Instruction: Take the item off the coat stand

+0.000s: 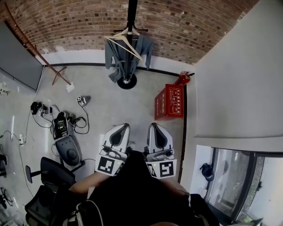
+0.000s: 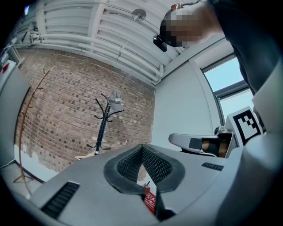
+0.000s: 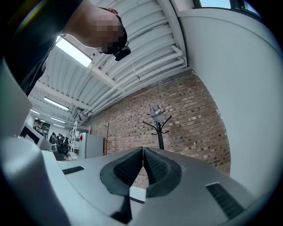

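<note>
Holding your left gripper (image 1: 122, 128) and right gripper (image 1: 153, 127) level, jaws pressed together; only their views show the cap (image 3: 155, 111) on the coat stand (image 1: 131, 13).

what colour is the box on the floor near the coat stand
The box is red; it shows best in the head view.

- 2 grippers: left hand-held gripper (image 1: 123, 127), right hand-held gripper (image 1: 153, 126)
- 2 marker cubes (image 1: 108, 165), one per gripper
- 1 coat stand (image 1: 131, 22)
- 1 wooden hanger (image 1: 131, 44) on the stand
- 1 grey garment (image 1: 114, 62) on that hanger
- 1 grey cap (image 3: 155, 112) on top of the stand, seen in both gripper views
- 1 red box (image 1: 169, 102) on the floor
- 1 fire extinguisher (image 1: 183, 78) beside the box
- 1 black office chair (image 1: 53, 173)
- floor cables (image 1: 42, 119): tangled, can't count
</note>
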`<state>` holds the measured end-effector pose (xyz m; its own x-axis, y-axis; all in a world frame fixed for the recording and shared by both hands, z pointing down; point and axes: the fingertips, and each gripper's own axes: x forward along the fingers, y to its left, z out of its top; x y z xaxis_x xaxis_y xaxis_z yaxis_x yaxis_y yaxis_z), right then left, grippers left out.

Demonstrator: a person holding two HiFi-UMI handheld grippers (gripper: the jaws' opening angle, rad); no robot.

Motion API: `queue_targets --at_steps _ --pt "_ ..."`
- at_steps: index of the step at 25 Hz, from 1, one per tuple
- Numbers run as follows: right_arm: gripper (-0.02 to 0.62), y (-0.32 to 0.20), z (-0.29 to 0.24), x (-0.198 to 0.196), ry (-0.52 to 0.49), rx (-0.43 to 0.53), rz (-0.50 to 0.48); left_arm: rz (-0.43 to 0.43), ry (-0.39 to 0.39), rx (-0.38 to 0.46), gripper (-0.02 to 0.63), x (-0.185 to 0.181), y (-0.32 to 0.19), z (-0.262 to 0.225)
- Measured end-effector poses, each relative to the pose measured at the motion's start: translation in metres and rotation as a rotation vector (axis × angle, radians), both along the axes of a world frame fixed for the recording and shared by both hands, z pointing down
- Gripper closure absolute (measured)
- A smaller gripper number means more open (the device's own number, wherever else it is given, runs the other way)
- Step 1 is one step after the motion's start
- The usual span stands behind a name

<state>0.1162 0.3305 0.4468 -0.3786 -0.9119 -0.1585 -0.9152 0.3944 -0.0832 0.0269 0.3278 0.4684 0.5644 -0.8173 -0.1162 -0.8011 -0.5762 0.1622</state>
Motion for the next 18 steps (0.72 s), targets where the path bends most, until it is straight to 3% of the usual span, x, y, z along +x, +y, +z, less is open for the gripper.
queue_targets --at_steps 8,18 --pt "0.577 -0.018 0.015 -0.003 -0.036 -0.045 -0.019 -0.025 0.003 -0.016 0.591 -0.004 -0.014 0.004" --pt "0.577 -0.076 0.019 -0.007 -0.019 -0.033 0.027 0.062 0.023 -0.002 0.591 0.003 -0.068 0.012"
